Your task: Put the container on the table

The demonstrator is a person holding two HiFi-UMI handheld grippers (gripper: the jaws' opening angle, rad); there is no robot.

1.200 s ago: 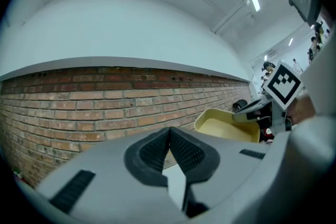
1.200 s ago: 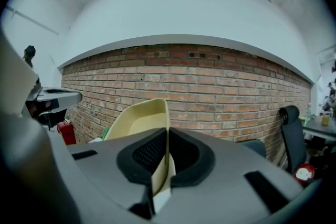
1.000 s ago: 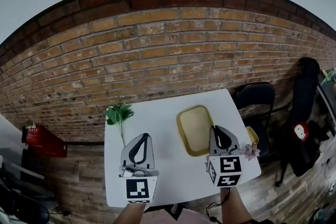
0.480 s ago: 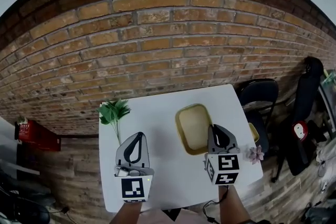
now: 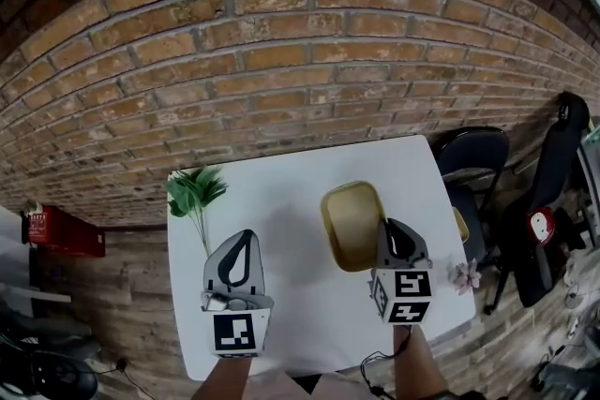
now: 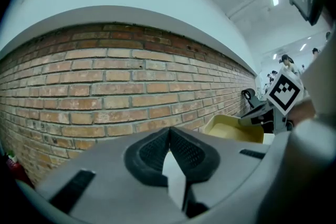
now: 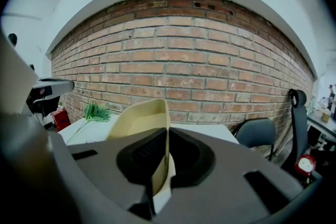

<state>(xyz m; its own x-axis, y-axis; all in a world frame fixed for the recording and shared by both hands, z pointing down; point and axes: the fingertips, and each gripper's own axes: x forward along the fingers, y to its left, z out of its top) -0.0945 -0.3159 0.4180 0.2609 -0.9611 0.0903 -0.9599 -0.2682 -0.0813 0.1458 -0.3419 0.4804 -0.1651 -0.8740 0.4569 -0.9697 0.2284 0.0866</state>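
A pale yellow shallow container (image 5: 352, 220) hangs over the right half of the white table (image 5: 281, 201). My right gripper (image 5: 392, 231) is shut on its near right rim. In the right gripper view the rim (image 7: 164, 128) stands on edge between the jaws of the right gripper (image 7: 166, 157), and the container tilts away to the left. Whether it touches the tabletop I cannot tell. My left gripper (image 5: 240, 246) hovers over the table's left front, shut with nothing in it (image 6: 169, 136). From the left gripper view the container (image 6: 231, 127) shows at the right.
A green leafy sprig (image 5: 194, 192) lies at the table's left back corner. A brick wall (image 5: 281, 61) runs close behind. A black chair (image 5: 472, 159), a pink flower (image 5: 466, 276) and a dark bag (image 5: 553, 192) are off the right edge. A red box (image 5: 61, 234) sits at the left.
The head view has tipped, so the table sits slightly lower and left. The right gripper with the container has shifted a little right and the container looks narrower. The left gripper has barely moved.
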